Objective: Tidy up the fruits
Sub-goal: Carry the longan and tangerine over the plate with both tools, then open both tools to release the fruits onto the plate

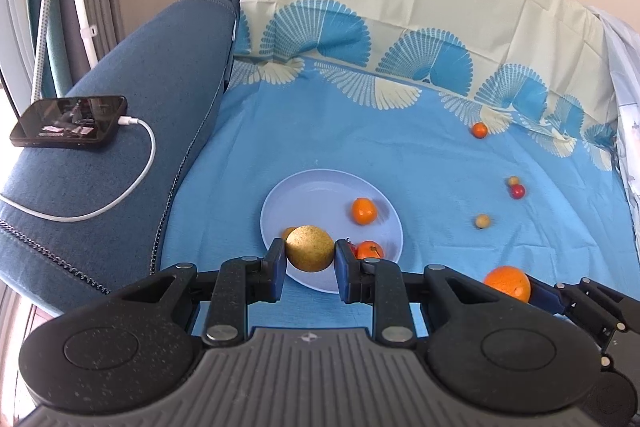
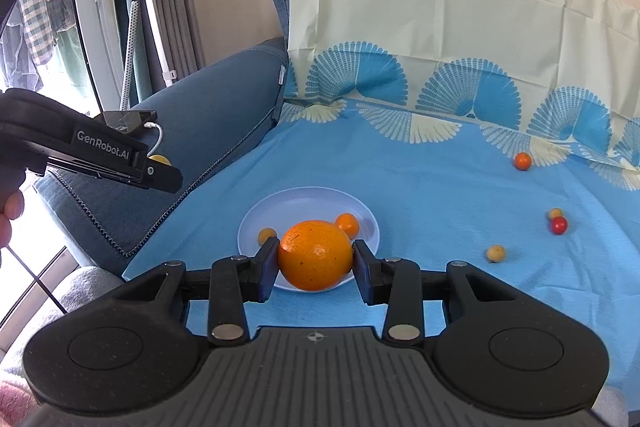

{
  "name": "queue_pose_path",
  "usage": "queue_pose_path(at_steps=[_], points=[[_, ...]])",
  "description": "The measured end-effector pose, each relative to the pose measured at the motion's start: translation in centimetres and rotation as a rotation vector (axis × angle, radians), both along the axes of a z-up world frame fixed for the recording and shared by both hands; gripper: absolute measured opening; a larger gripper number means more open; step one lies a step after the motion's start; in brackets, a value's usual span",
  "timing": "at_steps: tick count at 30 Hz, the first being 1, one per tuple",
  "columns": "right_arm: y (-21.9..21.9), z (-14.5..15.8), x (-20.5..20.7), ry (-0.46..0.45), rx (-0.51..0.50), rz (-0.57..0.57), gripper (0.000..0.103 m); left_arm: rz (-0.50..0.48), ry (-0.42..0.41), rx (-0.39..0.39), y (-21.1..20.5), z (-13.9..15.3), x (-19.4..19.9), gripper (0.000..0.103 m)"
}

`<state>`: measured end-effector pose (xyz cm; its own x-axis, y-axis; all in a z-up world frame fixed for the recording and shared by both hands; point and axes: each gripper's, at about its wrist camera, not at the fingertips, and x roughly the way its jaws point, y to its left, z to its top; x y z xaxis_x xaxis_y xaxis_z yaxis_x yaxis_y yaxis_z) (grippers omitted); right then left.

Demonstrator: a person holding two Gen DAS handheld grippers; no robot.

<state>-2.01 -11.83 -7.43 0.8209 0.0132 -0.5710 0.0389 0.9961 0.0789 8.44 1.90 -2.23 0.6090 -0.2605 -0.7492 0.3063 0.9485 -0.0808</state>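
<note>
Progress, from the left wrist view: the plate point(image 1: 288, 199) holds a few small oranges point(image 1: 364, 211), the left hand-held gripper point(image 1: 310, 255) pinches a yellow-brown fruit point(image 1: 309, 247) over its near rim, and four or so small fruits point(image 1: 483, 221) lie loose on the blue sheet point(image 1: 400, 155). From the right wrist view, the right hand-held gripper point(image 2: 316, 255) clamps a large orange point(image 2: 315, 255) just before the plate, so both carried fruits and the strays look left to place.

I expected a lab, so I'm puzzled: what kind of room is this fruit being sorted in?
Most likely a living room at home. The plate sits on a patterned blue cloth spread over a blue sofa, a phone charges on the armrest, and laundry hangs by the window.
</note>
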Motion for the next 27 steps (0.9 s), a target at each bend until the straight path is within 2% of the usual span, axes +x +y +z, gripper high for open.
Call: queue_pose_path(at_steps=[18,27], points=[[-1.2,-5.6,10.5,0.115,0.01,0.013,0.041,-0.006,0.142,0.055,-4.3,-7.5,10.2,0.028],[-1.6,-8.7,15.1,0.176,0.008,0.029,0.041,-0.004,0.183,0.126,-5.8,-11.5,14.4,0.028]])
